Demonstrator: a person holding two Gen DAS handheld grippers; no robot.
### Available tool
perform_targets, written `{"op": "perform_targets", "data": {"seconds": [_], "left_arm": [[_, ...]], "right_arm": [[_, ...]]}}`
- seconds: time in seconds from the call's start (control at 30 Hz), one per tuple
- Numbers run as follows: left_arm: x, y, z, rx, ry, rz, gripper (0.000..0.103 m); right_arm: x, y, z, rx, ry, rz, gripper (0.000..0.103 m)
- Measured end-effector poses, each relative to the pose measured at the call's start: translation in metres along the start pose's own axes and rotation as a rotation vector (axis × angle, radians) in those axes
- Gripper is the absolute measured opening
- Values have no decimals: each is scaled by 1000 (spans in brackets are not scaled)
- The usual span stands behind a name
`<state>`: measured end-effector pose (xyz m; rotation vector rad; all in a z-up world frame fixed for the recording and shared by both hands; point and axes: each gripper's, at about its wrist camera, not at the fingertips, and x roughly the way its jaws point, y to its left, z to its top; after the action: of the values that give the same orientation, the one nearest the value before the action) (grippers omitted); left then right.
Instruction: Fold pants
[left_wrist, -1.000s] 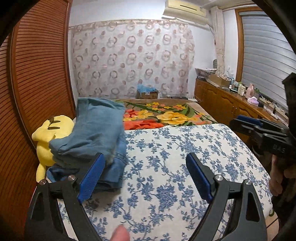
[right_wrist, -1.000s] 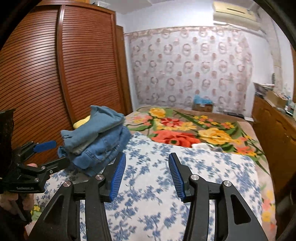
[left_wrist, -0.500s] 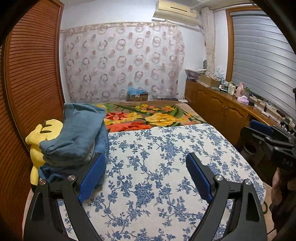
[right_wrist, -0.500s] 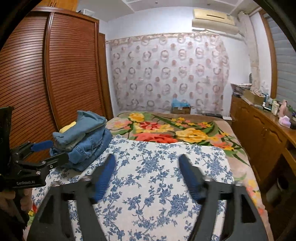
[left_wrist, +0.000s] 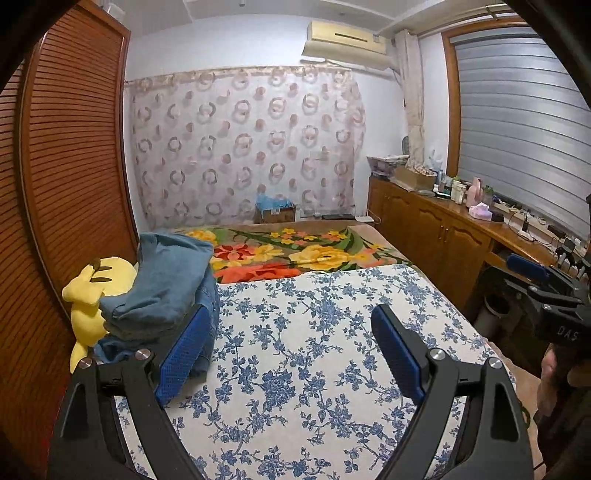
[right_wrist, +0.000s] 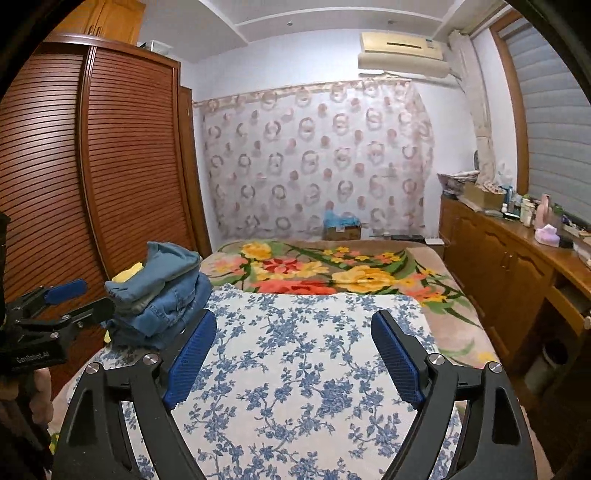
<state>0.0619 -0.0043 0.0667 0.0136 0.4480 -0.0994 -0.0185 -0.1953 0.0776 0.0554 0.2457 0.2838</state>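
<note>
Both wrist views look forward and slightly down over the bed from its near end, toward the curtained far wall. Left view sits nearer the wardrobe side, right view nearer the cabinet side. Shared: bed, folded jeans pile, curtain.

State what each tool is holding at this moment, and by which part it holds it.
Nothing is held. The left tool stands open over the bare floral sheet. The right tool has just been opening, nothing between its jaws. The folded pants lie stacked, untouched.
</note>
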Motion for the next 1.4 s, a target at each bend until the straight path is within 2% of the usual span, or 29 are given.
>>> {"op": "perform_targets", "data": {"seconds": [1.4], "left_arm": [[-5, -1, -1, 5, -3, 6, 90]], "right_arm": [[-1, -6, -8, -7, -14, -19, 87]]}}
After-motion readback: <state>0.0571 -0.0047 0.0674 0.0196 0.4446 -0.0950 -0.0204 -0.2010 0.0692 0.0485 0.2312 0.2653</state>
